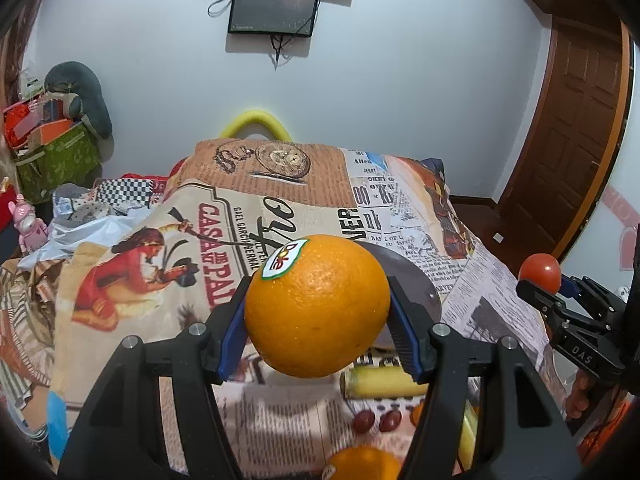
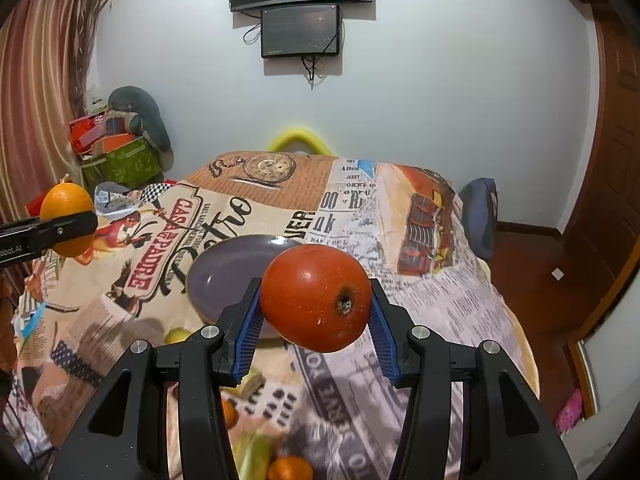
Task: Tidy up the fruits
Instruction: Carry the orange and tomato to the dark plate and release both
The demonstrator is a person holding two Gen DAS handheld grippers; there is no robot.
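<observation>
My left gripper [image 1: 318, 312] is shut on a large orange [image 1: 317, 306] with a Dole sticker, held above the table. It also shows in the right wrist view [image 2: 66, 218] at far left. My right gripper [image 2: 316, 308] is shut on a red tomato [image 2: 316, 297], held above the near edge of a grey-purple plate [image 2: 228, 270]. The tomato and right gripper show at right in the left wrist view [image 1: 540, 272]. The plate [image 1: 404, 276] lies partly hidden behind the orange.
Loose fruit lies near the table's front edge: a banana [image 1: 384, 382], two red grapes [image 1: 376, 420], another orange [image 1: 362, 464], a mandarin [image 2: 290, 469]. The table has a printed cloth [image 2: 420, 280]. Clutter sits at the left [image 1: 52, 152], a door at the right [image 1: 576, 136].
</observation>
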